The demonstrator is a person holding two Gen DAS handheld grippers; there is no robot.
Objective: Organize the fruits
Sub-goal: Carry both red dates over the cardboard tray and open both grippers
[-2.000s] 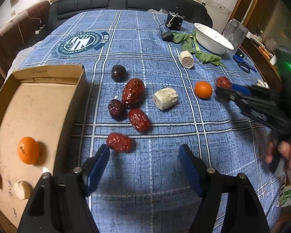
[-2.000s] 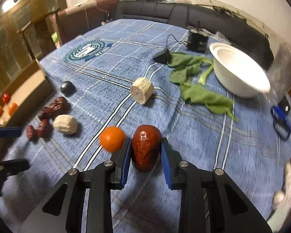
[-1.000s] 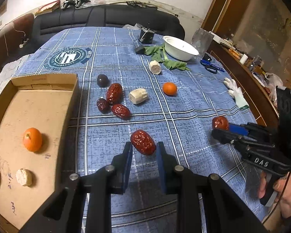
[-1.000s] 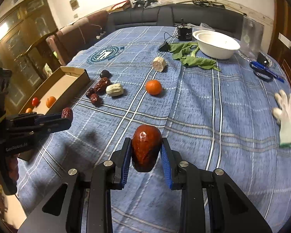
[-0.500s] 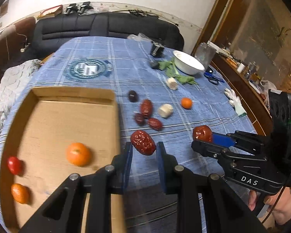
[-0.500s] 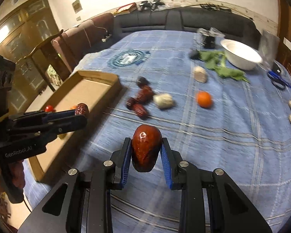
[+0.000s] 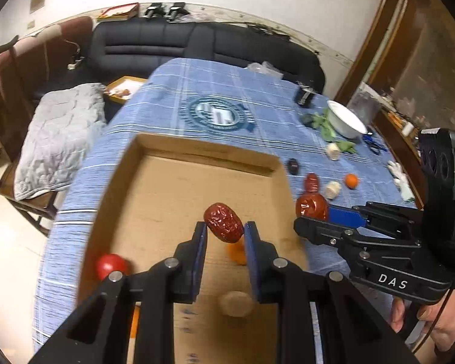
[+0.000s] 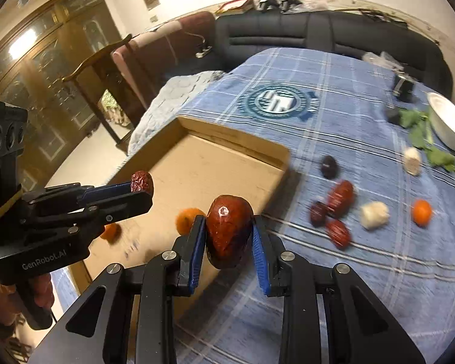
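We carry wrinkled dark-red date (image 7: 224, 222) clenched in left gripper (image 7: 224, 236), glossy red-brown date (image 8: 228, 230) in right gripper (image 8: 228, 239), over shallow brown cardboard box (image 7: 173, 182). Light, soft, slippery skin; pinch mid-body.

Two wrist cameras, angled down over one table

Each looks forward along its own fingers, close above the cardboard box (image 7: 197, 182). The left view faces the box floor from its near end; the right view sits just beside it, over the blue cloth (image 8: 379, 273). Both share box, cloth and sofa (image 7: 197, 45).
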